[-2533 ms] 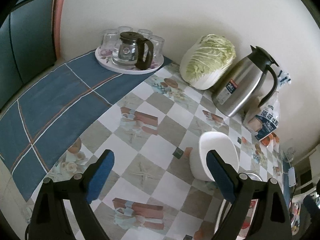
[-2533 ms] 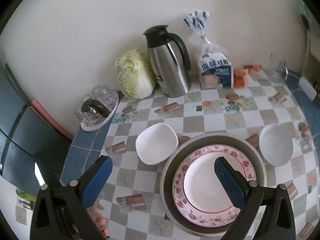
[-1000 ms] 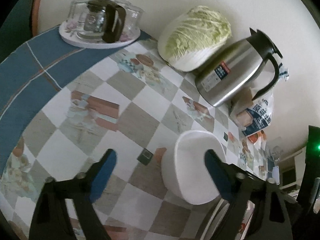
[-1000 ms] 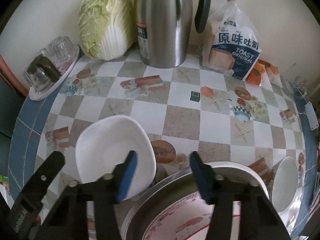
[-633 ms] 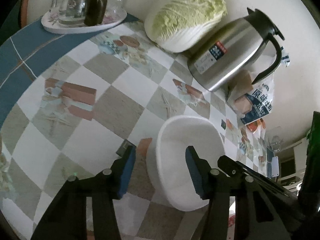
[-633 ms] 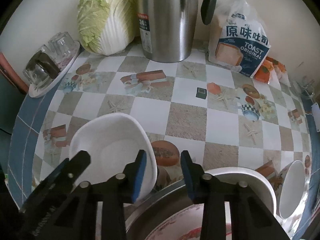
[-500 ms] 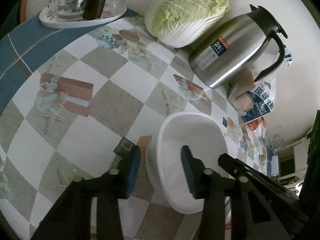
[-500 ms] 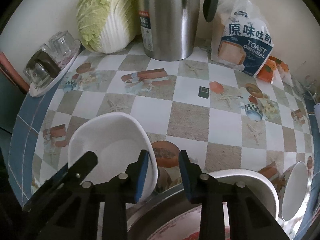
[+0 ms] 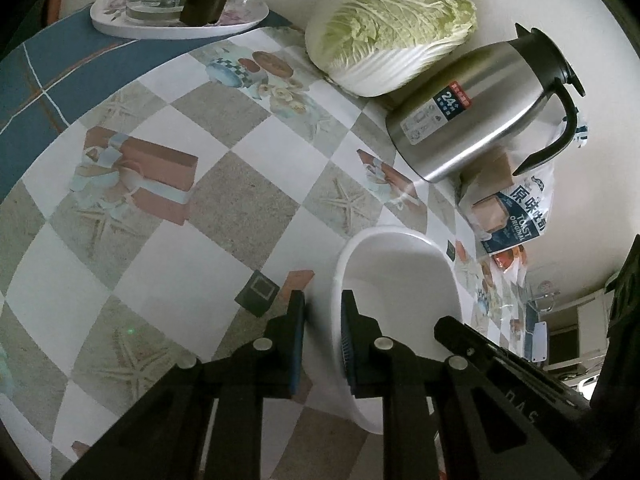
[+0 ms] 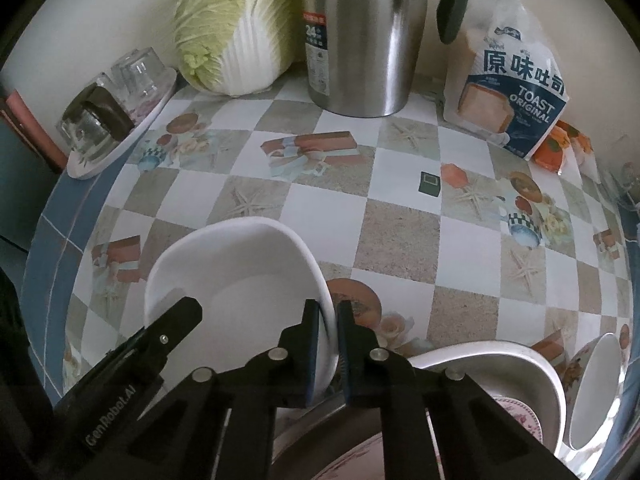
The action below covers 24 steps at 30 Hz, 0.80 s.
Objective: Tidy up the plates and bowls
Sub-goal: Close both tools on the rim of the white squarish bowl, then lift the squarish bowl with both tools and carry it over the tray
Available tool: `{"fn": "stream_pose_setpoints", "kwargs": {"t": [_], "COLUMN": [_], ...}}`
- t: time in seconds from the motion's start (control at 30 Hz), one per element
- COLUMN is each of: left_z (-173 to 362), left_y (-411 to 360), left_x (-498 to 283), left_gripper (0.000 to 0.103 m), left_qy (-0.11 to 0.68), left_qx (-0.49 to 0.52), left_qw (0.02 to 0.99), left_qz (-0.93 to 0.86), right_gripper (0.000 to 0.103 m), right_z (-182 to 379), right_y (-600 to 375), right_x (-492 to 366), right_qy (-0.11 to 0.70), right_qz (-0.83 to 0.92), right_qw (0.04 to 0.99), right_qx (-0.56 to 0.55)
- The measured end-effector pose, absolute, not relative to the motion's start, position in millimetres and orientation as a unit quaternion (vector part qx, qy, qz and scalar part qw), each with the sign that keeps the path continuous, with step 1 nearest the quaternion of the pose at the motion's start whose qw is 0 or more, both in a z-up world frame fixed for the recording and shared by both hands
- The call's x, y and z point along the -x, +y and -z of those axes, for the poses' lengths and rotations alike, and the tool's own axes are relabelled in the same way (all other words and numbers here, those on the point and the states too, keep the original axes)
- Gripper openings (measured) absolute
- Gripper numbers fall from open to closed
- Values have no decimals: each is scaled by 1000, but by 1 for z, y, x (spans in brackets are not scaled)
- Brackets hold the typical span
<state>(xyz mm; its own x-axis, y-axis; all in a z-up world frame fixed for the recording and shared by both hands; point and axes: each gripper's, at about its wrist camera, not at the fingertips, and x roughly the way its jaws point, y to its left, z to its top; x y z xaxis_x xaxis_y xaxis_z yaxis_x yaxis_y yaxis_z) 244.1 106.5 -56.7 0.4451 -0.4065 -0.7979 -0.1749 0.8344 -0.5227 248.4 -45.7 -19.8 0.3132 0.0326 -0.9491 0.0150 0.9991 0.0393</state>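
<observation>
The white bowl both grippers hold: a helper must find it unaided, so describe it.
Start at the steel thermos jug by the wall, then come forward over the checked tablecloth. The white bowl has a squarish rim, unlike the round bowl at far right, and is pinched by both grippers.

A table (image 10: pixel 400 248) under a checkered, picture-printed cloth carries a white bowl (image 10: pixel 240 280), a metal basin (image 10: pixel 500 360) and a second white bowl (image 10: pixel 592 392) near its front; along the back edge stand a glassware tray (image 9: pixel 176 26), cabbage (image 9: pixel 388 24), steel jug (image 10: pixel 360 40) and toast bag (image 10: pixel 512 92)
</observation>
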Motion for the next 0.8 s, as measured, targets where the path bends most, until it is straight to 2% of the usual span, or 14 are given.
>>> {"fn": "stream_pose_setpoints", "kwargs": {"t": [0.23,0.8], "left_z": [33,-53], "left_y": [114,124], "left_x": [-238,-188], "left_gripper": [17,17], "left_qy": [505,434], "left_qx": [273,268], "left_qw": [815,854], "left_qz": [74,99], "right_gripper": [10,10], "right_z": [5,-87], "right_y": [-41,-46], "right_x": [-243,-190], "right_qy": [573,511], "right_qz": [-16,-56], "right_qw": [819,855], "right_qx": [-34,-70]}}
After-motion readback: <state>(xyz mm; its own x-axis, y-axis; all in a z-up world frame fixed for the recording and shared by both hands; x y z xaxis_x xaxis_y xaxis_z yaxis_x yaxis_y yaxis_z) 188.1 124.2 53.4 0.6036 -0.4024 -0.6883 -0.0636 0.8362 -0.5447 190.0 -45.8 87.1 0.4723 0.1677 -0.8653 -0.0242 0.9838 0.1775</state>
